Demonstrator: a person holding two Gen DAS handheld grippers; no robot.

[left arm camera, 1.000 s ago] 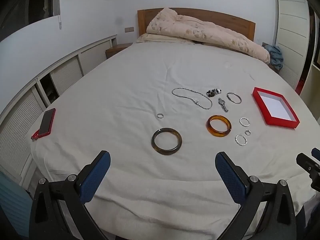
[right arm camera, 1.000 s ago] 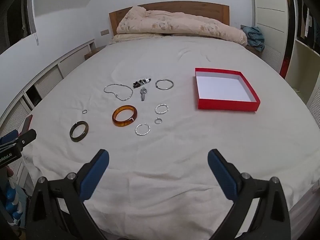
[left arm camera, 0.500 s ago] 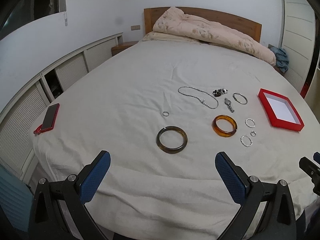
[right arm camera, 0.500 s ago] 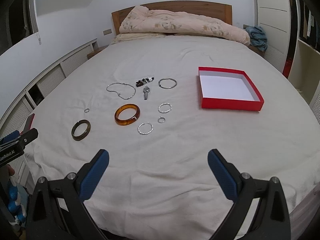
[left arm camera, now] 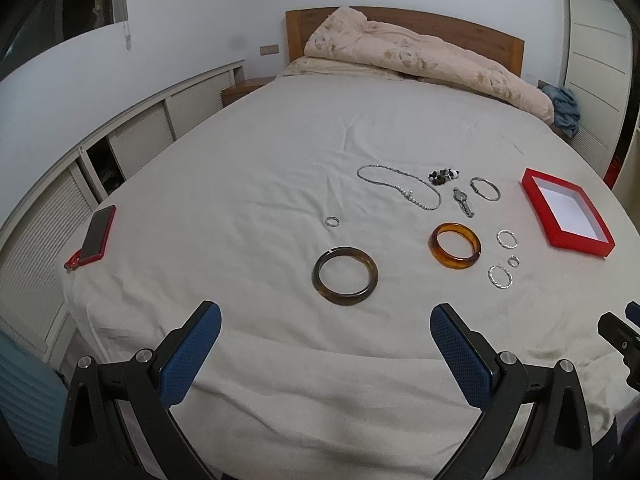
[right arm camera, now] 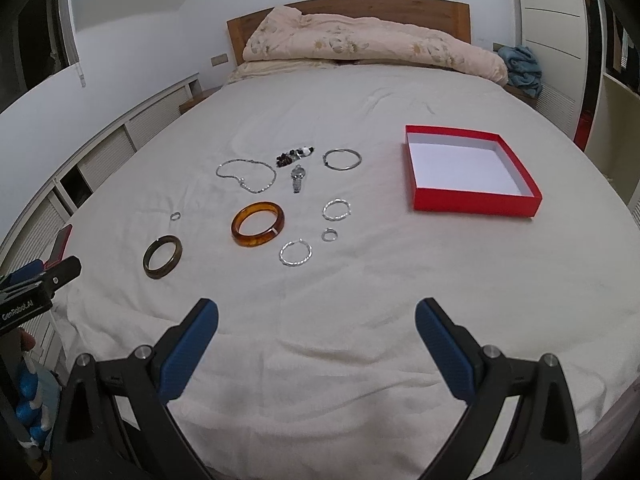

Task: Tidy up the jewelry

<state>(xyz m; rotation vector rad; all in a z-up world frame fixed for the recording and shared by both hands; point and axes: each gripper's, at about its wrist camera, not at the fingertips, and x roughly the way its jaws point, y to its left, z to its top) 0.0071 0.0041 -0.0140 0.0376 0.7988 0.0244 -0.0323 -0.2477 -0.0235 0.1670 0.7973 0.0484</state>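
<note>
Jewelry lies spread on a white bed sheet. A dark brown bangle [left arm camera: 345, 276] [right arm camera: 163, 256] is nearest the left gripper. An amber bangle [left arm camera: 455, 245] [right arm camera: 258, 229], a silver chain necklace [left arm camera: 400, 190] [right arm camera: 247, 175], a small watch [right arm camera: 297, 179], dark beads [right arm camera: 294, 156], a thin silver bracelet [right arm camera: 342, 159] and several silver rings [right arm camera: 296, 253] lie around it. An empty red box [right arm camera: 472, 200] [left arm camera: 567, 212] sits to the right. My left gripper [left arm camera: 325, 340] and right gripper [right arm camera: 316, 334] are open and empty, low over the bed's near edge.
A red-cased phone [left arm camera: 96, 234] lies at the bed's left edge. A rumpled floral duvet [right arm camera: 372, 46] is heaped by the wooden headboard. White cabinets [left arm camera: 120, 148] run along the left wall. A blue cloth [right arm camera: 520, 66] sits at the far right.
Both grippers have shifted slightly; the views have drifted a little, and the jewelry sits a bit further right and lower in the left view. Nothing on the bed has moved.
</note>
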